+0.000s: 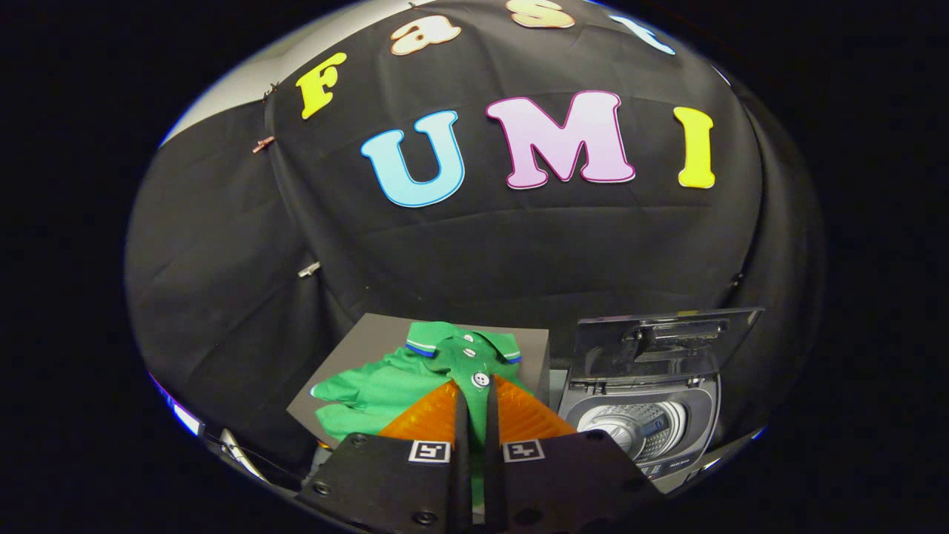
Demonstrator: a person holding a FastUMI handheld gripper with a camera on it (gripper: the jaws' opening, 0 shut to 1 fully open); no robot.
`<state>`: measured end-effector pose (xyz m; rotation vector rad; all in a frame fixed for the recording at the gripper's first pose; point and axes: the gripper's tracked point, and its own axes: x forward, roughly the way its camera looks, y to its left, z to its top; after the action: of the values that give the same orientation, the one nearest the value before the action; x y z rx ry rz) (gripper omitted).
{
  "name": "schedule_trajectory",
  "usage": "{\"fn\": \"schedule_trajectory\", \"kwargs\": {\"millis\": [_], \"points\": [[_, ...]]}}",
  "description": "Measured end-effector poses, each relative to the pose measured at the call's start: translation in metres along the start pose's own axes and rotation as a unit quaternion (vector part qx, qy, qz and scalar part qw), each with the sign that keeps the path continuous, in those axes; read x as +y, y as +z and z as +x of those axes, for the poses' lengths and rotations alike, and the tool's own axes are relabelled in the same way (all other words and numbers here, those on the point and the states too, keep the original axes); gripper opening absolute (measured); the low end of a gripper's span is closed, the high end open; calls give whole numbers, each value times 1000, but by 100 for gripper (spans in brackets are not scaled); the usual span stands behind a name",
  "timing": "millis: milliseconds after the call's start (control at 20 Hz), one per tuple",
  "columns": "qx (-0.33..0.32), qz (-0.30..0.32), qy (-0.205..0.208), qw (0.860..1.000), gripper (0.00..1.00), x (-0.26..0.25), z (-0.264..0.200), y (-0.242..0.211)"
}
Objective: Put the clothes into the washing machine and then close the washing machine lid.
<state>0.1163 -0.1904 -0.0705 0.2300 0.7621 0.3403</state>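
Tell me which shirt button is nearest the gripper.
The lowest button on the green shirt, just ahead of the gripper; the other two sit higher, toward the collar.

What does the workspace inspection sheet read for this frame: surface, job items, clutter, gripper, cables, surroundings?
Surface: grey board with the shirt lying on it.
Job items: green polo shirt spread on the board, not yet loaded; toy washing machine beside the board, its lid raised, drum visible.
Clutter: nothing seen.
Gripper: gripper with fingers nearly together over the shirt's buttoned front; whether they pinch the cloth cannot be told.
Cables: nothing seen.
Surroundings: black cloth wall behind everything.
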Motion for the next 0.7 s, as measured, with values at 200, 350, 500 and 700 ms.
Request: {"fn": "schedule_trajectory", "kwargs": {"millis": [200, 350, 500, 700], "points": [[-18, 14, 34, 999, 10, -49, -24, 23], [-19, -4, 19, 1000, 10, -104, -31, 27], [-9, -1, 22, 1000, 10, -140, -35, 23], [-6, 12, -21, 1000, 10, -191, -35, 20]]}}
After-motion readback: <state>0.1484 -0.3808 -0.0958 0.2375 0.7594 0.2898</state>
